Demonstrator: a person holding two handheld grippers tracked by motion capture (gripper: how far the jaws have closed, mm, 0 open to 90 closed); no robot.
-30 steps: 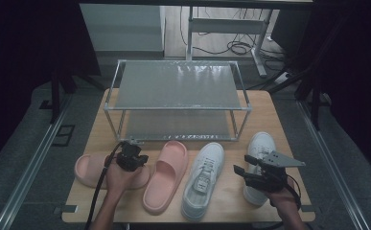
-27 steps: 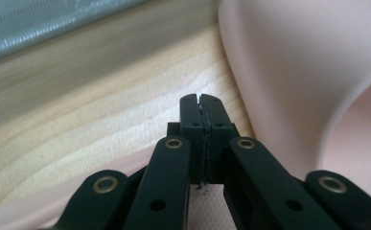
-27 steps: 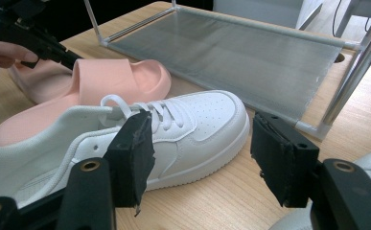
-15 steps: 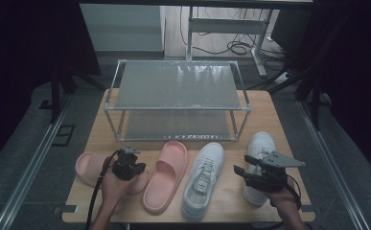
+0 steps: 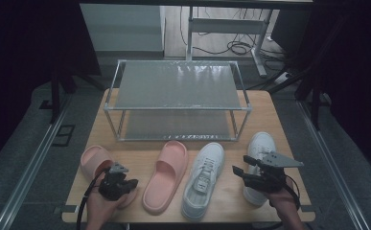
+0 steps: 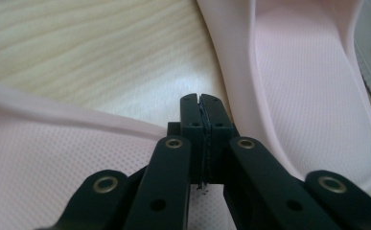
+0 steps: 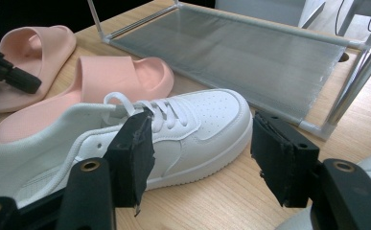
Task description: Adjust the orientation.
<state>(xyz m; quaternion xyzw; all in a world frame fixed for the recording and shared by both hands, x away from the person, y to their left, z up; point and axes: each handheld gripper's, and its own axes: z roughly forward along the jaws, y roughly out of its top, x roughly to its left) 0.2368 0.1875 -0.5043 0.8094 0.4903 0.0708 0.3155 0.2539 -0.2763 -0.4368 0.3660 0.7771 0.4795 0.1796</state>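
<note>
Four shoes crowd the table's (image 5: 279, 110) near edge: two pink slides (image 5: 165, 175), two white sneakers (image 5: 203, 179), with only narrow strips of wood between. Behind them the two-tier wire shoe rack (image 5: 177, 86) blocks the middle, leaving open margins either side.

Wooden table (image 5: 269, 112), grey floor (image 5: 25, 158), cables (image 5: 231, 47) beyond, dark curtains (image 5: 29, 43)

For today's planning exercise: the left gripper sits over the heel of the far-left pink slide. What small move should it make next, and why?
Probably open the left gripper. Its jaws are pressed together with nothing between them, just above the left slide's heel rim, so it cannot take hold of that rim until they part. The right gripper already stands open beside the white sneaker.
</note>
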